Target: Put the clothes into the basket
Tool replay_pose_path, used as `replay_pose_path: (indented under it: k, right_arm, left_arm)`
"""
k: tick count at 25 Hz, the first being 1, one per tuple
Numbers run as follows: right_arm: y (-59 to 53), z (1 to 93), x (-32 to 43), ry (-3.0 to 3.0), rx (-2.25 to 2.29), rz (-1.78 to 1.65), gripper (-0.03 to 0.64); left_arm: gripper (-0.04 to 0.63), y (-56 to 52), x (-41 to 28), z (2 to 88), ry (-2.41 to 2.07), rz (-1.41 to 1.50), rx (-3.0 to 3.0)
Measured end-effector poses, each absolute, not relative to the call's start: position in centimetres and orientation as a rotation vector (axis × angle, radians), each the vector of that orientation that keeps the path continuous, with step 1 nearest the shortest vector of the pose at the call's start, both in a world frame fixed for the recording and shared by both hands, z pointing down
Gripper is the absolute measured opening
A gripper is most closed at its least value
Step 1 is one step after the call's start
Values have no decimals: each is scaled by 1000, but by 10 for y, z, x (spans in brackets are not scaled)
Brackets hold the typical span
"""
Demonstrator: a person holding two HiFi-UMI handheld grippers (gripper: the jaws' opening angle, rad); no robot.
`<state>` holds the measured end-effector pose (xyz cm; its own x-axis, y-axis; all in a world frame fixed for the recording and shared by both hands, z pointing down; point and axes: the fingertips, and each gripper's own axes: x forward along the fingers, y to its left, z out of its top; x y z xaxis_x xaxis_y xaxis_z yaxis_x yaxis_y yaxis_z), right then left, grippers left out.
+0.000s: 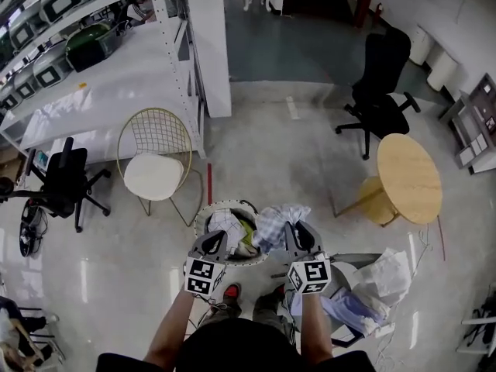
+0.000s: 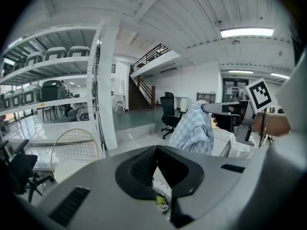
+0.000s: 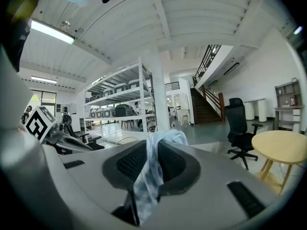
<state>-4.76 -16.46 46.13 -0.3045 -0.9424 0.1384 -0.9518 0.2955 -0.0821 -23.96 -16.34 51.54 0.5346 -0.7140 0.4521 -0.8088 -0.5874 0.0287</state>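
The right gripper [image 1: 297,229] is closed on a light blue checked cloth [image 1: 276,222]. In the right gripper view the cloth [image 3: 146,178] is pressed between the two dark pads and hangs down from them. The left gripper [image 1: 215,237] has its jaws together at the tips and nothing is between them.

Both grippers are above the basket [image 1: 200,222], which stands on the floor just in front of the person's shoes. The held cloth hangs over the basket's right edge, and other clothes already lie inside. To the right of the person, near, a pile of pale clothes [image 1: 384,279] lies on a low support.

Just beyond the basket on the left stands a wire chair [image 1: 155,142] with a white cushion. A round wooden table [image 1: 411,177] is on the right, well apart, and a black office chair [image 1: 380,84] is farther behind it. A white shelf rack [image 1: 93,91] fills the far left.
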Motion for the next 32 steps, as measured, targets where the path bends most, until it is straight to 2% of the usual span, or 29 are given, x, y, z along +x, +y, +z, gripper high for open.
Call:
replay_pose_path:
  k: [7, 15, 32]
  right_arm:
    - [-183, 473, -117, -2536, 1680, 253, 94]
    - [-190, 526, -170, -2524, 1555, 383, 94]
    - [-201, 688, -213, -2370, 1349, 608, 95]
  left_arm:
    - [8, -167, -293, 519, -1351, 578, 2482]
    - [8, -168, -334, 546, -1369, 593, 2405]
    - [8, -173, -359, 644, -1337, 675, 2259]
